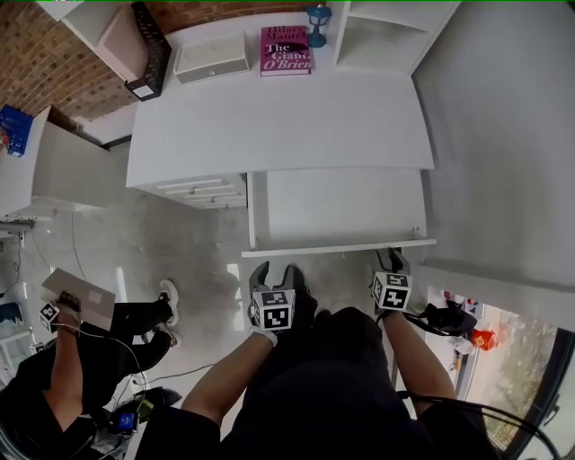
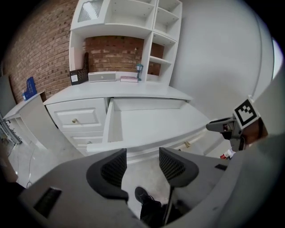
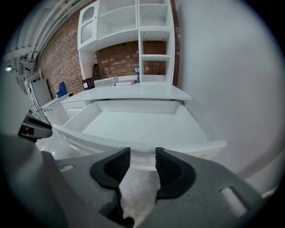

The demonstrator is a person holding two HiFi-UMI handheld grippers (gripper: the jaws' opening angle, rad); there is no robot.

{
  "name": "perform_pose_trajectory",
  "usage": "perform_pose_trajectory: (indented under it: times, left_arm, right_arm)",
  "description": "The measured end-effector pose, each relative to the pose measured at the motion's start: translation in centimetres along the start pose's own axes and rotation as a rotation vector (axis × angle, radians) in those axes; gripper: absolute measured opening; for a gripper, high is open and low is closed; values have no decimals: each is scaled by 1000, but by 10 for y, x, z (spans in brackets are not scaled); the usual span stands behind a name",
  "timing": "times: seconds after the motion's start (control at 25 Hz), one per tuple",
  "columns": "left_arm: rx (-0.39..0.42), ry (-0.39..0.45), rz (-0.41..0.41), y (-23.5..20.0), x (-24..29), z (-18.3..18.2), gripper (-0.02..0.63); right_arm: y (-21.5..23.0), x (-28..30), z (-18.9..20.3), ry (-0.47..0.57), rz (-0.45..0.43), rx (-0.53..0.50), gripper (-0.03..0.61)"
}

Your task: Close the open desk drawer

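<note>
Below the desk (image 1: 278,126) edge, the drawer (image 1: 337,208) stands pulled well out. It is a shallow white tray with nothing in it, and its front panel (image 1: 340,248) is the part nearest the person.

Left gripper (image 1: 272,269): jaws apart, nothing held. Its own view shows only floor and a shoe (image 2: 144,196) through the gap. It sits near the left end of the front panel, short of it.

Right gripper (image 1: 391,261): jaws likewise apart and empty. Its own view has the front panel running across just beyond the tips. From the head view it sits close under the panel's right end; whether it touches, I cannot tell.

Reading of the stance: one gripper is placed toward each end of the panel, probably so the push lands evenly and the drawer runs straight rather than skewing. No grip seems needed for closing, which would explain jaws left open and aimed at the panel's face.

Book (image 1: 286,49), white box (image 1: 212,57) and blue lamp (image 1: 317,22) sit at the back of the desk top, well apart from the drawer. A second person (image 1: 81,350) stands off to the left, clear of it too.

Task judged at its approach; the drawer is not yet pushed.
</note>
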State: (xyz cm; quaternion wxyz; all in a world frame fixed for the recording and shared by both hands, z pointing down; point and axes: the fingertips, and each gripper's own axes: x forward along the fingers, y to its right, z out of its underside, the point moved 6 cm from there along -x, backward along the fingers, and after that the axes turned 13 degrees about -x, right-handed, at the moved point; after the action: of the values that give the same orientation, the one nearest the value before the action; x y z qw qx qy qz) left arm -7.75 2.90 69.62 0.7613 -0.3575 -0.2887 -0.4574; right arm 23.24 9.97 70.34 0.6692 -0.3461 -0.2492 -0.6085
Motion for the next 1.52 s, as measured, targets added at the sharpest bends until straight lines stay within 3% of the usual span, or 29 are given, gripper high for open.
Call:
perform_pose_trajectory:
  times: [0.16, 0.44, 0.8, 1.0, 1.2, 1.36, 1.52]
  left_arm:
    - [-50, -23, -14, -8, -4, -2, 225]
    - [-98, -16, -82, -19, 6, -18, 225]
    - [-133, 7, -82, 19, 18, -43, 225]
    - [-148, 14, -105, 27, 21, -45, 225]
    - [-179, 24, -134, 21, 18, -46, 225]
    - [-192, 27, -138, 18, 19, -48, 225]
    - [-202, 26, -153, 11, 19, -52, 225]
  right_arm:
    - [4, 11, -10, -9, 26, 23, 183]
    - [14, 45, -44, 36, 12, -37, 196]
    - [31, 82, -80, 92, -40, -63, 192]
    - [32, 92, -89, 54, -12, -98, 221]
    - [33, 97, -75, -44, -28, 70, 227]
    - [37, 114, -74, -56, -46, -4, 227]
    - [39, 123, -78, -74, -48, 27, 227]
